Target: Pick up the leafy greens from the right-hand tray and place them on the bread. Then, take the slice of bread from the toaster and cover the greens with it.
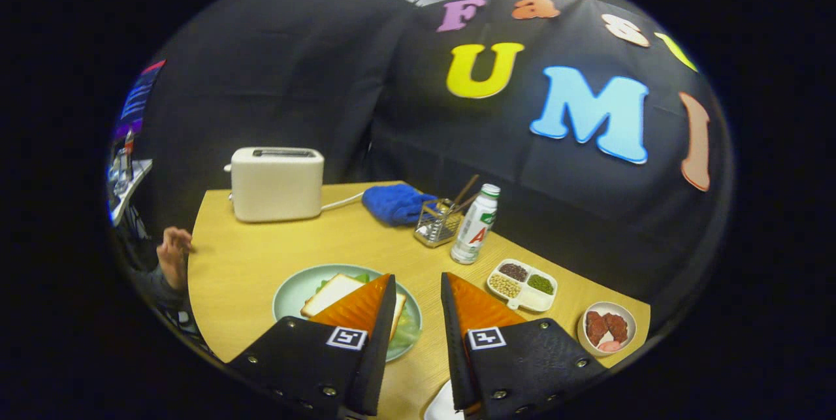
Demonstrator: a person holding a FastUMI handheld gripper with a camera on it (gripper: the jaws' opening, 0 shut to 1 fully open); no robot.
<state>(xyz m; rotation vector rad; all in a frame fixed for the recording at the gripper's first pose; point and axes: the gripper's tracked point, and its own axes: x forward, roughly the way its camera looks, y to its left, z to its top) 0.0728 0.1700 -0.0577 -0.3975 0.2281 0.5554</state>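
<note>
Wood-grain tabletop (261, 257) runs across the lower half of the frame, and everything on it reads as a sandwich station. At the far left edge a person's hand (174, 251) rests on the table's rim, apart from the work. Upper left of the table stands the cream toaster (277, 183), its slot facing up and showing no slice poking out, which suggests the top slice has already been drawn. Lower left of centre sits a pale green plate (287, 292); on it lies a slice of bread (330, 292) with leafy greens (406, 332) peeping out from under its edges, so the greens look covered and the task near its end.

Centre-frame, further back, a blue cloth (395, 203), a wire caddy (436, 223) with sticks in it and a small bottle (475, 224) are parked clear of the plate. To the right lie a divided tray (522, 285) of beans and seeds and a small bowl (607, 326) of reddish pieces, presumably ingredient stock kept within reach.

At the bottom, the gripper (418, 289) is spread moderately wide and holds nothing: bare table shows between its fingers. Its left finger overlaps the bread in the view, though I cannot tell whether it touches; the right finger hangs over plain table.
</note>
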